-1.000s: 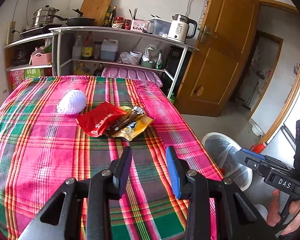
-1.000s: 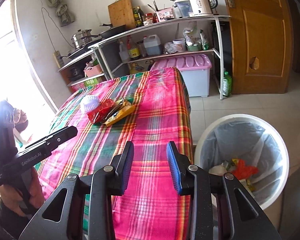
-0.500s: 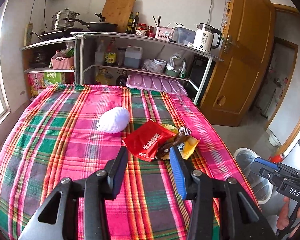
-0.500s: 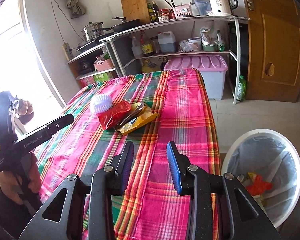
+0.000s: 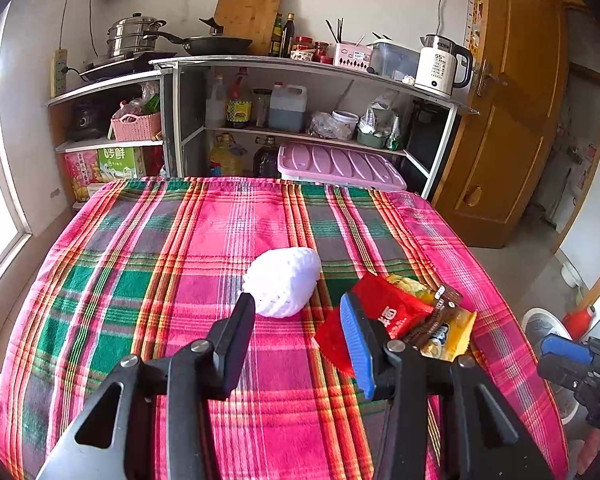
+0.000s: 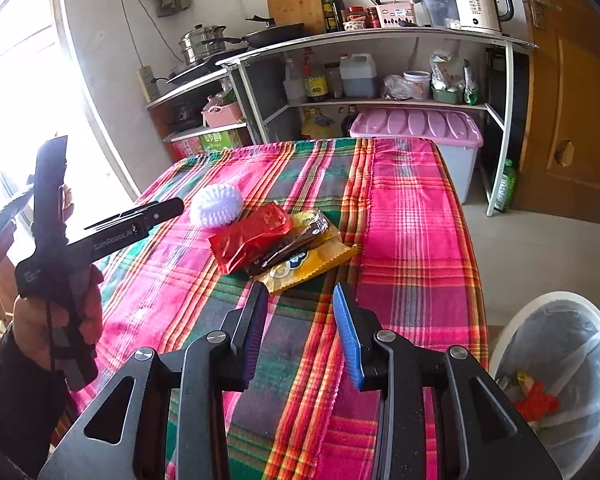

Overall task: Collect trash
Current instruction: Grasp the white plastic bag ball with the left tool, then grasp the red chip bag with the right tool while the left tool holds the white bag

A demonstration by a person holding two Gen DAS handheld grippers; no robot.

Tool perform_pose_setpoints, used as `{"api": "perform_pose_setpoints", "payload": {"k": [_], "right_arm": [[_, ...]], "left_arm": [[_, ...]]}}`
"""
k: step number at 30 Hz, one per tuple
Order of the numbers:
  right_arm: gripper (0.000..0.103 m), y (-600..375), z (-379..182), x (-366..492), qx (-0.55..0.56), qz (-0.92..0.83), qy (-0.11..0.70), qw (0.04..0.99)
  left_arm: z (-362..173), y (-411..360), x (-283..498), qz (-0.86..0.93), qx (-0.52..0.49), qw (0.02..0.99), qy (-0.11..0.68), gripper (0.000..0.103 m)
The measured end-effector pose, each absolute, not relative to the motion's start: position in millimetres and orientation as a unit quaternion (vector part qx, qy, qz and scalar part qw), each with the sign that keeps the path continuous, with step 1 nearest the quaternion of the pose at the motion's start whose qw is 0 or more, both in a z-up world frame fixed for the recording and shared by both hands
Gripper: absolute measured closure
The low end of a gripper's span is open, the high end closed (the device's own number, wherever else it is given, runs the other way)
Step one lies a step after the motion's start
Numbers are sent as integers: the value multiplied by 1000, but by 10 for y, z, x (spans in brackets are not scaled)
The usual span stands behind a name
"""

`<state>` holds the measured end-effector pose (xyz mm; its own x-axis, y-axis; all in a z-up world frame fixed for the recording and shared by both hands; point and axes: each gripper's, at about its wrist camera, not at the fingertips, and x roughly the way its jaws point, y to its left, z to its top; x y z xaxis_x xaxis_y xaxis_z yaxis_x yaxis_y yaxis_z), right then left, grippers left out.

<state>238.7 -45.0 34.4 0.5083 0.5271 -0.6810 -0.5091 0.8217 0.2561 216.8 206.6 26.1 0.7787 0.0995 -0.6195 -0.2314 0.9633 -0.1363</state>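
Both grippers are closing in on the litter since a second ago: the left gripper point(image 5: 296, 330), jaws parted and empty, is lining up just short of the white foam-net ball point(image 5: 282, 282) on the plaid tablecloth point(image 5: 160, 264); the right gripper point(image 6: 300, 324), also parted and empty, is facing the red foil wrapper point(image 6: 250, 236).

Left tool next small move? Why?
Probably ease the left tool forward and down onto the white foam net. Its jaws stand apart with nothing between them, and the net lies just ahead of the tips on the plaid cloth, apart from the red wrapper. The bin waits beside the table.
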Motion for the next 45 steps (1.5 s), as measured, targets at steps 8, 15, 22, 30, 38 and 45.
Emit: {"api": "perform_pose_setpoints", "payload": {"k": [8, 15, 22, 30, 38, 45], "right_arm": [[67, -324, 275, 2516, 7, 299, 405, 864], [67, -155, 217, 2605, 4, 306, 413, 858], [67, 91, 203, 2717, 7, 324, 423, 847], [67, 381, 51, 2937, 21, 333, 454, 826], [67, 532, -88, 3159, 41, 308, 486, 817], [67, 714, -136, 3190, 7, 292, 493, 820]], "left_arm": [[20, 2190, 2617, 85, -91, 927, 355, 56], [-94, 2196, 2694, 79, -93, 921, 370, 75], [22, 2182, 2441, 72, -104, 927, 353, 78], [214, 2291, 2056, 70, -124, 937, 319, 79], [240, 2383, 1846, 69, -135, 940, 305, 79], [208, 2436, 1797, 69, -145, 939, 303, 79]]}}
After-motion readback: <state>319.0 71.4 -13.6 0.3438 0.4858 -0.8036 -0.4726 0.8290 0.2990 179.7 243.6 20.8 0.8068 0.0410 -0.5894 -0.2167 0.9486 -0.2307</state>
